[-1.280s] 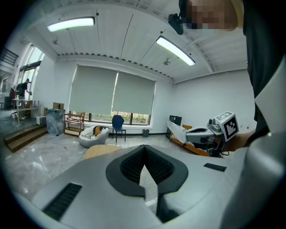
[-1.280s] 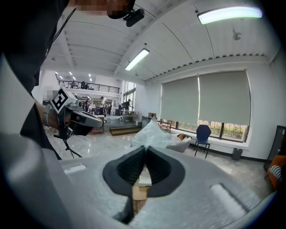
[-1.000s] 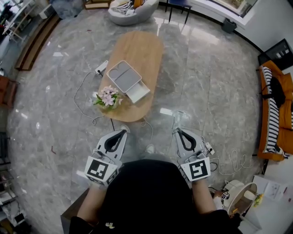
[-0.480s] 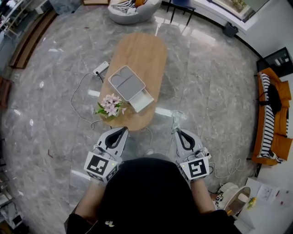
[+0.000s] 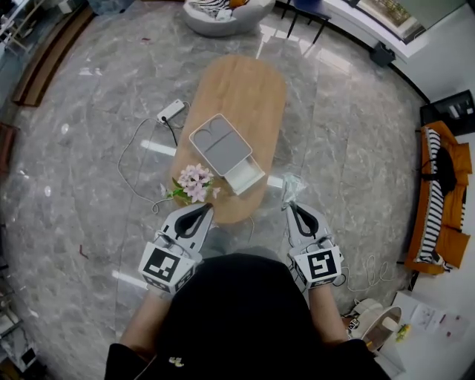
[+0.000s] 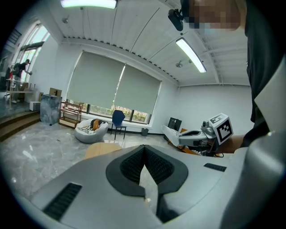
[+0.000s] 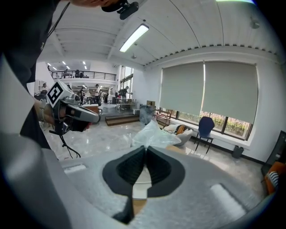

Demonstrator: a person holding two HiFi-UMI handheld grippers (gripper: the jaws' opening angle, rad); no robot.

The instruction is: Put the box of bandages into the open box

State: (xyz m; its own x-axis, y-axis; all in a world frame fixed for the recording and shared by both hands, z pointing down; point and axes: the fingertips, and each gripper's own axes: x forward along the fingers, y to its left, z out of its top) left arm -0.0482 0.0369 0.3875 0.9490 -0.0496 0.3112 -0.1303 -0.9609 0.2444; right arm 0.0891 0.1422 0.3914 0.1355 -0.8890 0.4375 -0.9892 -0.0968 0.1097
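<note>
Pinching clear plastic (image 5: 289, 185) in the closed right hand-held gripper (image 5: 291, 207), left hand-held gripper (image 5: 205, 208) closed on nothing. Facing the open box (image 5: 220, 142) on the tabletop (image 5: 237, 89), just beside flowers (image 5: 195, 182).

Can't really tell what the clear crumpled thing (image 5: 289, 185) pinched in the right gripper (image 5: 292, 208) is, it's too small: film, or maybe a bag. The beanbag (image 5: 223, 11) gets cut off by the top edge. The left gripper (image 6: 144, 152) hides most of the table (image 6: 100, 150) in its own view. The person's head (image 5: 237, 312) blocks part of both arms.
</note>
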